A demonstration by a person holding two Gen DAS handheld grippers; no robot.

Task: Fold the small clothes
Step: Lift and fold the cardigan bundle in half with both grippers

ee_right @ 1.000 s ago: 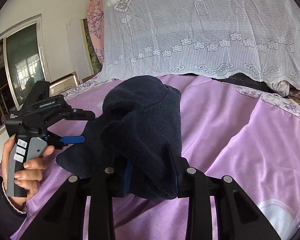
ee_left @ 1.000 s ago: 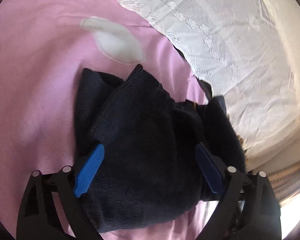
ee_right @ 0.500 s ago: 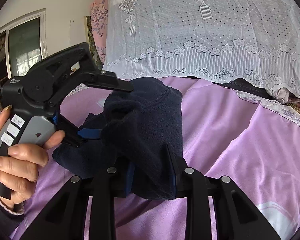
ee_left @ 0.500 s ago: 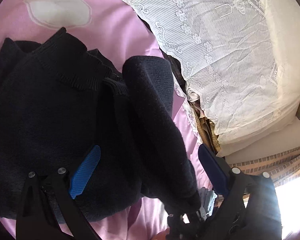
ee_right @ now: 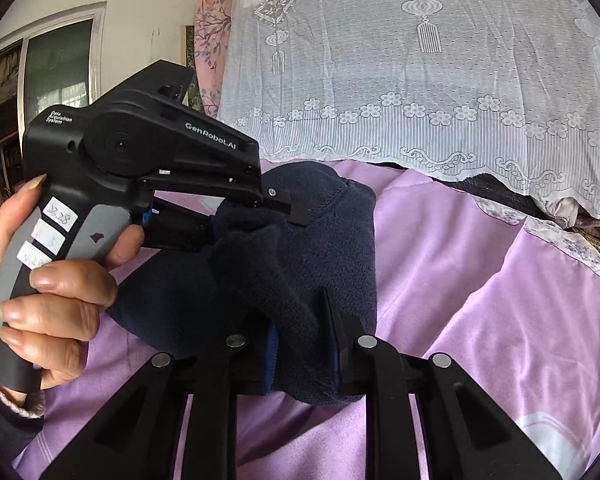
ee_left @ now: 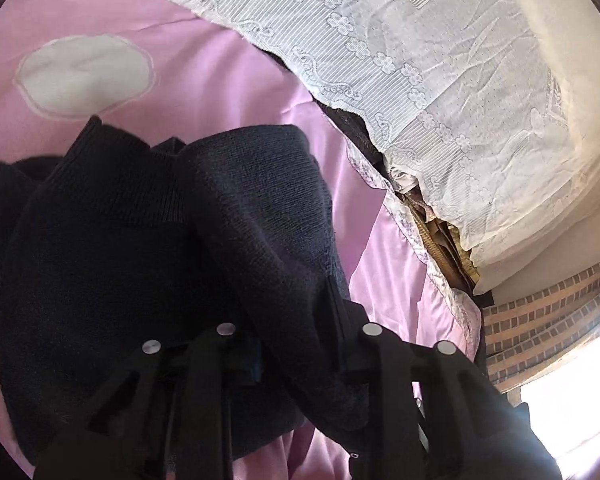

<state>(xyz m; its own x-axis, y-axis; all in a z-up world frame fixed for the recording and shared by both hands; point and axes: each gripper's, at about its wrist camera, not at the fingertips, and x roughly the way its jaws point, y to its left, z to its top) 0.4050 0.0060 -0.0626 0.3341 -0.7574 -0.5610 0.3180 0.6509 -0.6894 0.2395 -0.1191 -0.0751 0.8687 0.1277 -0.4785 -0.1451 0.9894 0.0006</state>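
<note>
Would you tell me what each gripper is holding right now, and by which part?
Both grip the dark knit sweater: the left gripper and right gripper each pinch a raised fold of one sleeve-like strip.

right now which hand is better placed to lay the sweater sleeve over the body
Left. The left hand-held gripper is shut on the raised sleeve end above the sweater; the right hand-held gripper pinches the near edge.

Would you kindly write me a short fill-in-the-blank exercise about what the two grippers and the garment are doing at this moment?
1. Both grippers are shut on the dark navy knit ____.
2. The garment lies on a ____ bedsheet.
3. In the right wrist view, the left gripper is held by a bare ____.
4. Behind the right gripper, a white ____ cloth hangs.

Missing words: sweater; pink; hand; lace
</note>
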